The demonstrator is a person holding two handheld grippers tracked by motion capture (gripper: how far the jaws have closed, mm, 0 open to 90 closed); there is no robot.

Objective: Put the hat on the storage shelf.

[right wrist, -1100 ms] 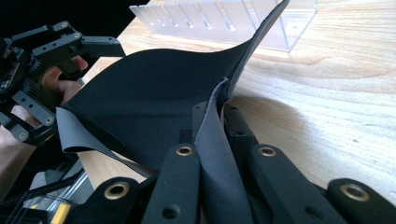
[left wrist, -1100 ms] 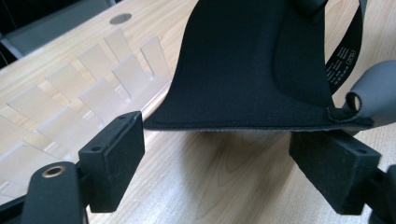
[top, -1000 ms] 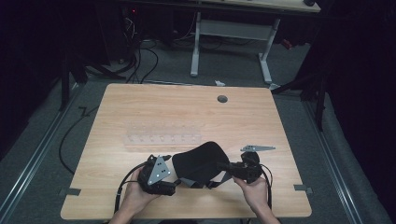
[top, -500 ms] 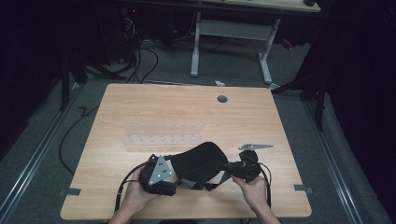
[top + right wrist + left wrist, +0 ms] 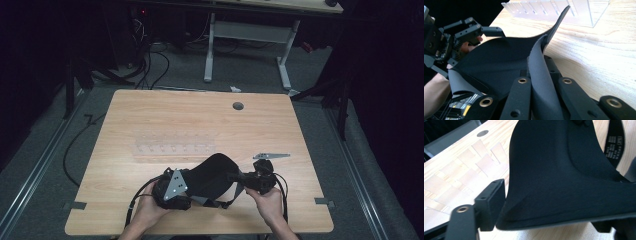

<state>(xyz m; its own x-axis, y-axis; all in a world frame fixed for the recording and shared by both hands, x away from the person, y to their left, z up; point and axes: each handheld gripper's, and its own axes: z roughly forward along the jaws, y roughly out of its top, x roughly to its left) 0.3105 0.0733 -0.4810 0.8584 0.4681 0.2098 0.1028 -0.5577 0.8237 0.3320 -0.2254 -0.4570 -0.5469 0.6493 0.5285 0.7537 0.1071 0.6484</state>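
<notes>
Wooden table (image 5: 165,120), dark room beyond

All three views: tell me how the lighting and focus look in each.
High view: the table is lit, the room around it dark. Left gripper view: the black fabric close up is soft and featureless; the clear rack behind is blurred. Right gripper view: the wood glares bright; the nearest jaws are slightly blurred.

The black fabric pouch (image 5: 564,177) hides the left gripper's (image 5: 506,202) far finger and runs past the frame.
</notes>
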